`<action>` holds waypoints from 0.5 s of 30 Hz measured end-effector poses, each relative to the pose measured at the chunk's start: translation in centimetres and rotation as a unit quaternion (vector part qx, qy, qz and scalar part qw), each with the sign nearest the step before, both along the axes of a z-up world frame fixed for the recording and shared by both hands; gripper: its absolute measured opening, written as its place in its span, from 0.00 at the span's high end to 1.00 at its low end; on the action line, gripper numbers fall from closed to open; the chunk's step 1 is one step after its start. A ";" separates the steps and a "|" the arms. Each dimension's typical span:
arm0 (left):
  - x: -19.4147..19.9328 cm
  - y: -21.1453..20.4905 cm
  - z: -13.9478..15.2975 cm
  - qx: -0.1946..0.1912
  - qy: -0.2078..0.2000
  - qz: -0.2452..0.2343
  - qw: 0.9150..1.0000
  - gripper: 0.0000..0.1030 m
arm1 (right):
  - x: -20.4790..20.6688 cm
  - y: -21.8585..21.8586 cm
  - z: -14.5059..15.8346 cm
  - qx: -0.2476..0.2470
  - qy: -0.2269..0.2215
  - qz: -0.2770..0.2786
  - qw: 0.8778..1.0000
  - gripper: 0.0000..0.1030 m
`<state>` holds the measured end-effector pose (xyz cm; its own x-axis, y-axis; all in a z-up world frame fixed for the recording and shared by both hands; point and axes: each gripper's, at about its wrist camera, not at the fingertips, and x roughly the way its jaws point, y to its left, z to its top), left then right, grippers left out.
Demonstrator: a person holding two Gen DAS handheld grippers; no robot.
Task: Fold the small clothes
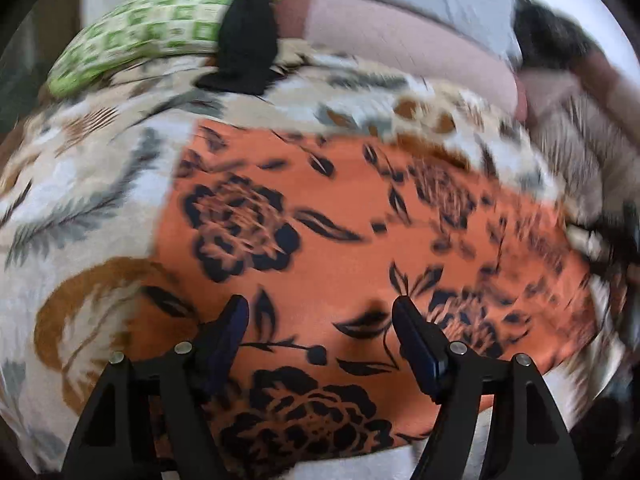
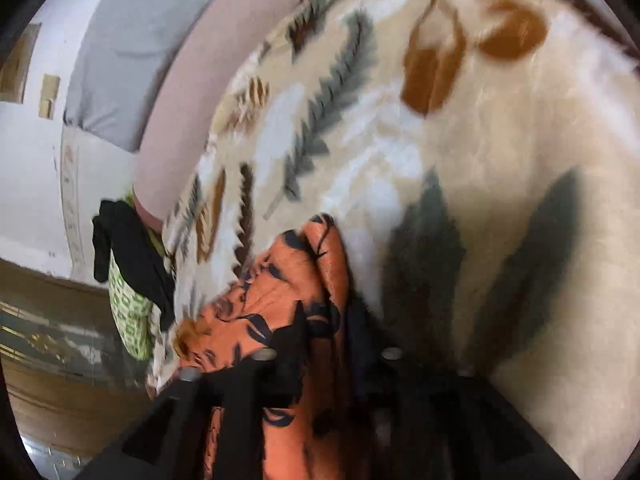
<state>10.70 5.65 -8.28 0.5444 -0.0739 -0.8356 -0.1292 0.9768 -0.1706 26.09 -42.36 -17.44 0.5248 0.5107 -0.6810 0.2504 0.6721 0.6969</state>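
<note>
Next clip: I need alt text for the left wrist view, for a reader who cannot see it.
An orange cloth with black flowers lies spread on a cream feather-print blanket, with the open left tongs over its near part, nothing between them. Behind lie a green checked pillow and a black garment; the right side is blurred.

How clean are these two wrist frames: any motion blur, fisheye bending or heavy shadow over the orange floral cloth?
Left wrist view: the orange floral cloth smears toward the right edge, while the left gripper stays sharp; fisheye bulges the leaf-print blanket. Right wrist view: the right gripper is dark and soft, casting two long shadows on the blanket, whose top edge is blurred.
</note>
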 end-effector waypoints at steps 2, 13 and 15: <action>-1.2 2.1 1.7 -0.012 -0.024 0.033 0.999 0.28 | -1.5 0.0 2.8 -0.041 -0.030 -0.009 0.999 0.50; -4.6 8.9 -0.6 -0.121 0.049 0.111 0.985 0.81 | -8.0 9.9 1.2 -0.038 0.000 0.174 0.984 0.38; -4.8 9.0 1.5 -0.127 0.024 0.095 0.987 0.79 | -8.5 9.7 2.1 -0.037 -0.026 0.167 0.985 0.38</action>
